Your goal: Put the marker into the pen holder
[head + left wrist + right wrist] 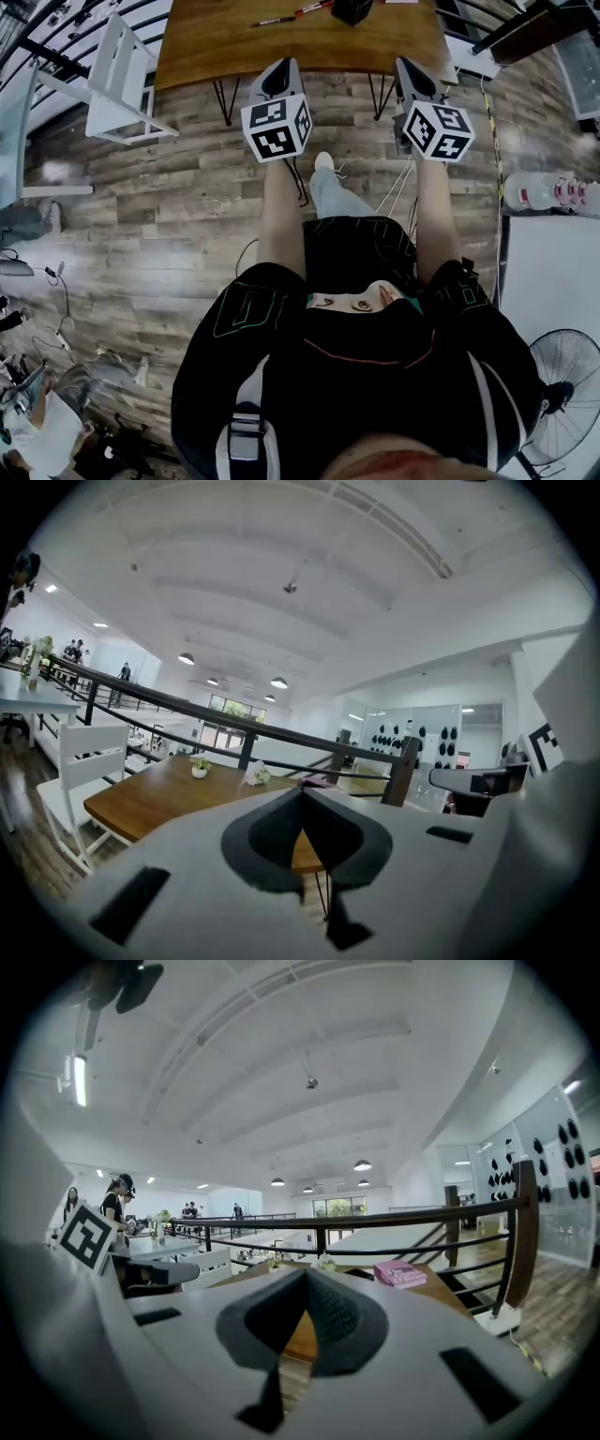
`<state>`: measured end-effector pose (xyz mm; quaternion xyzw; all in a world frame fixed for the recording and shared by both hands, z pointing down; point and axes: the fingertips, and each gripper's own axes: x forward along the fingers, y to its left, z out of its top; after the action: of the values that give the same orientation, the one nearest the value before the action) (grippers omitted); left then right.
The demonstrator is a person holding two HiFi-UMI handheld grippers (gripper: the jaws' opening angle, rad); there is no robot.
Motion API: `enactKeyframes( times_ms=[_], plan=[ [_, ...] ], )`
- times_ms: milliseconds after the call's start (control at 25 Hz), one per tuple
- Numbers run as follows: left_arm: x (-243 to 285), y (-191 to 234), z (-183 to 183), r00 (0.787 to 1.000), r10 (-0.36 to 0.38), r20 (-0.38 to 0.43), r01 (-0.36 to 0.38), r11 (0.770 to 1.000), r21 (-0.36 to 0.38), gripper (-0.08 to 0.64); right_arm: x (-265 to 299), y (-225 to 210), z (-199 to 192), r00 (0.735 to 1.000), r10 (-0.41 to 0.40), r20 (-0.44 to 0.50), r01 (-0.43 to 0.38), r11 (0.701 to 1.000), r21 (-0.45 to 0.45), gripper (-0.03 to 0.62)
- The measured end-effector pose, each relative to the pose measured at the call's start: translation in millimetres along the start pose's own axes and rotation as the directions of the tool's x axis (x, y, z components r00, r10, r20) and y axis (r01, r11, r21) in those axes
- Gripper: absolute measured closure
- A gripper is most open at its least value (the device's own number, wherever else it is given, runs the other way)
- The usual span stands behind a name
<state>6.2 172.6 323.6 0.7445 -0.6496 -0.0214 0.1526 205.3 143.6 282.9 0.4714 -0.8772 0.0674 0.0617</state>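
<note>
In the head view a black marker (274,21) and a red-capped marker (314,7) lie on the wooden table (216,47) at the top edge. The black pen holder (352,9) stands just right of them. My left gripper (280,70) and right gripper (413,70) are held side by side over the floor, short of the table's near edge and apart from the markers. Both point level across the room. The left gripper (302,792) has its jaws shut tip to tip with nothing between them, and so does the right gripper (307,1273). Neither gripper view shows marker or holder.
A white chair (117,80) stands left of the table. The table has black hairpin legs (223,98). Cables trail on the wood floor. A white counter (553,272) and a fan (562,375) are at the right. A pink book (400,1273) lies on the table; a black railing (375,1221) runs behind.
</note>
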Motion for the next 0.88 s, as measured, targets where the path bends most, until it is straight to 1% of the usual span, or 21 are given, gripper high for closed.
enactKeyframes(
  times_ms=[200, 400, 600, 880],
  plan=[
    [51, 16, -25, 0.998, 0.011, -0.070, -0.013, 1.000, -0.021, 0.552, 47, -26, -24, 0.998, -0.002, -0.055, 0.004, 1.000, 0.029, 0.589],
    [84, 13, -48, 0.990, 0.014, -0.144, -0.019, 0.999, -0.034, 0.552, 71, -53, -44, 0.993, -0.001, -0.117, 0.009, 0.997, 0.071, 0.589],
    [116, 16, -60, 0.981, 0.038, -0.192, -0.044, 0.999, -0.029, 0.552, 108, -70, -58, 0.987, 0.039, -0.156, -0.023, 0.995, 0.102, 0.588],
    [155, 48, -62, 0.960, 0.100, -0.261, -0.102, 0.995, 0.006, 0.552, 174, -78, -66, 0.978, 0.101, -0.180, -0.077, 0.988, 0.132, 0.588]
  ],
)
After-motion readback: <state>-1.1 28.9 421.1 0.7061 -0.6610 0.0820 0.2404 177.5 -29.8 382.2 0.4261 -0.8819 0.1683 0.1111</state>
